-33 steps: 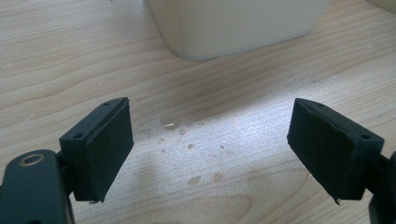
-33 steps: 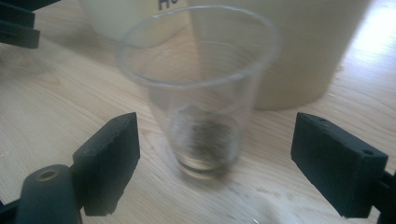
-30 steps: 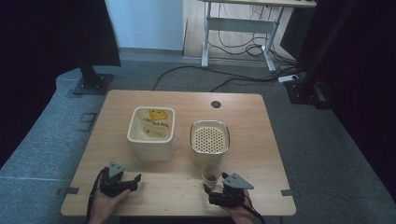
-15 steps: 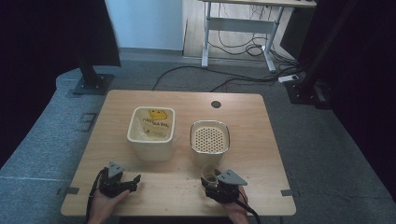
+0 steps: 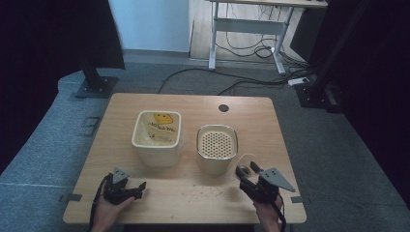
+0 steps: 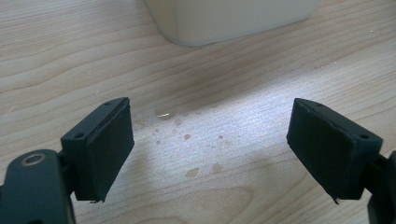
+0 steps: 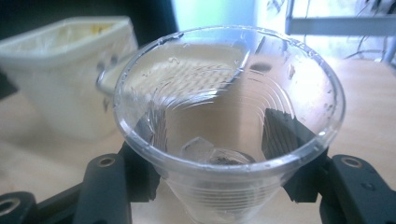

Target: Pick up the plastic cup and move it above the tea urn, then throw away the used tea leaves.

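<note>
A clear plastic cup (image 7: 224, 121) sits between the jaws of my right gripper (image 7: 212, 140), which is shut on it. A small piece of ice (image 7: 198, 148) and a little dark residue lie in its bottom. In the high view the cup (image 5: 248, 166) is held near the front right of the table, just right of the cream container with a perforated lid (image 5: 216, 147), and my right gripper (image 5: 245, 175) is behind it. My left gripper (image 5: 141, 186) rests at the front left and is open with nothing between its fingers (image 6: 100, 149).
A cream bin (image 5: 155, 139) lined with a bag printed in yellow stands left of the perforated container; its base (image 6: 233, 18) shows ahead of my left gripper. Water drops (image 6: 187, 137) dot the wooden table (image 5: 193, 193). A round cable hole (image 5: 223, 108) sits near the far edge.
My right gripper has carried the cup to the right, from in front of the perforated container to its right side. The left gripper has stayed put.
</note>
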The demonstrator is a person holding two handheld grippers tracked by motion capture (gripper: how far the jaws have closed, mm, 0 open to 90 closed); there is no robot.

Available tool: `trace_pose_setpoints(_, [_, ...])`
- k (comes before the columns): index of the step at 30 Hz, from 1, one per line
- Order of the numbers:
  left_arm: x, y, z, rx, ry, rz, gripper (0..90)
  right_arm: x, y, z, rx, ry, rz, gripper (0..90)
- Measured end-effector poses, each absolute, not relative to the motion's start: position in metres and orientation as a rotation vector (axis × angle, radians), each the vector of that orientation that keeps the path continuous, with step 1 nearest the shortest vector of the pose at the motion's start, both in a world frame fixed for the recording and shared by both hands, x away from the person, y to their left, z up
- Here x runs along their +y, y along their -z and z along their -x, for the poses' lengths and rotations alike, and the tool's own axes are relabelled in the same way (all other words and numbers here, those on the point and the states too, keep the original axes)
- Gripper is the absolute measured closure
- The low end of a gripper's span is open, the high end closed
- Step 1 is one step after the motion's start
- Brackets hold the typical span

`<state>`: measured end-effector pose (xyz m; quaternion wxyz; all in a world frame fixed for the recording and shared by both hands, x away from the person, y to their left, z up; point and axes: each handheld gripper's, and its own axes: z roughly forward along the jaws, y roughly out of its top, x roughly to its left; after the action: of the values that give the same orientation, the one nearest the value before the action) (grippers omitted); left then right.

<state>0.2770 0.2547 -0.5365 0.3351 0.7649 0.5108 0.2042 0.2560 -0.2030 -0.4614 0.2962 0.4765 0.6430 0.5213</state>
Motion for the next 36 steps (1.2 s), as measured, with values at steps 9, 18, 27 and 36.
trace_pose_setpoints(9, [0.257,0.537,-0.276,1.338,-0.531,-1.998,14.7,-0.214,0.434,-0.272,1.649,-1.393,-1.255,41.2])
trace_pose_setpoints(18, [0.256,0.538,-0.277,1.338,-0.523,-2.008,14.7,-0.211,0.426,-0.288,1.634,-1.341,-1.240,41.4])
trace_pose_setpoints(27, [0.257,0.538,-0.277,1.334,-0.513,-2.018,14.7,-0.208,0.420,-0.297,1.617,-1.287,-1.235,41.4])
trace_pose_setpoints(36, [0.256,0.539,-0.279,1.333,-0.507,-2.027,14.7,-0.205,0.412,-0.306,1.617,-1.209,-1.220,41.3])
